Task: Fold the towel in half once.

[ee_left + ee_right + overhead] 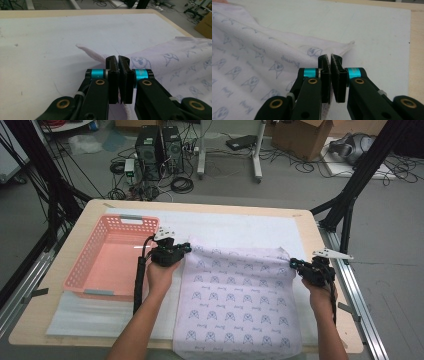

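Printed cloth point(237, 295), pale lilac with small blue figures, spread over the white mat point(240, 227) on the wooden table point(325, 320), near edge hanging off the person's side. Far left corner pinched in the left gripper point(186, 248), jaws closed tight on the hem, with a narrow strip of fabric poking out past the tips in the left gripper view point(118, 58). Far right corner clamped the same way in the right gripper point(294, 264), jaws shut on the cloth's edge, corner tip jutting out just beyond them in the right gripper view point(330, 57). Far edge stretched between the two grippers, lifted slightly off the mat. Pink basket point(85, 280) sitting just left of the cloth, beside the left hand point(162, 275).
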Available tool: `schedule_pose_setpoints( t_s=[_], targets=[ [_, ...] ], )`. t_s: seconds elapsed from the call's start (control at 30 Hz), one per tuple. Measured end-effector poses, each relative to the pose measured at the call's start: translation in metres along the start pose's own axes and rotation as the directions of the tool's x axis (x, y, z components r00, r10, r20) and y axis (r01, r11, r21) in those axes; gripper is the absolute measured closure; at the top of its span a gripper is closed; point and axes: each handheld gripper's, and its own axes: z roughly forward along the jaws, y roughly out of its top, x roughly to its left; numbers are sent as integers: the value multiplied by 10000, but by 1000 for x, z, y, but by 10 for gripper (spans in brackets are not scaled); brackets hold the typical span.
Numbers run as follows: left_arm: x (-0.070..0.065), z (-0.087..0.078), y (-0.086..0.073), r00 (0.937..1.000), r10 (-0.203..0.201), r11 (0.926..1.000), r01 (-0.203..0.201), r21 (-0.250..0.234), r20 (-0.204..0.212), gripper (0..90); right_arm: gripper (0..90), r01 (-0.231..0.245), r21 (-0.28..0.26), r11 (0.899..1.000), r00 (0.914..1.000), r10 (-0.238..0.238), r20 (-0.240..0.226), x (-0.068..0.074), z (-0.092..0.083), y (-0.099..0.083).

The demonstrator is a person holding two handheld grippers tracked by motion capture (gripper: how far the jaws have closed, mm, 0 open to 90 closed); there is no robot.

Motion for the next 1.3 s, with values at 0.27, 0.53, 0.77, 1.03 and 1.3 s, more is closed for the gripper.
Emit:
schedule_pose_setpoints(
  t_s=[0.27,0.53,0.77,1.03,1.3],
  targets=[
    [-16,-34,-24,9967,279,9994,-263,-216,765,866,864,392,-280,9988,9989,-399,-231,17,-31,-21],
    [-26,-63,-58,9898,662,9978,-647,-156,1260,865,860,731,-74,9973,9957,-734,-573,37,-54,-59],
    [-30,-74,-84,9828,704,9974,-724,53,1704,860,857,1105,428,9930,9924,-1079,-590,51,-69,-77],
    [-24,-67,-86,9879,103,9992,-163,374,1549,535,725,770,469,9959,9967,-756,-305,53,-71,-82],
    [-20,-64,-74,9900,109,9999,-100,-72,1409,440,605,-82,66,9999,10000,81,57,41,-77,-74]
  ],
)
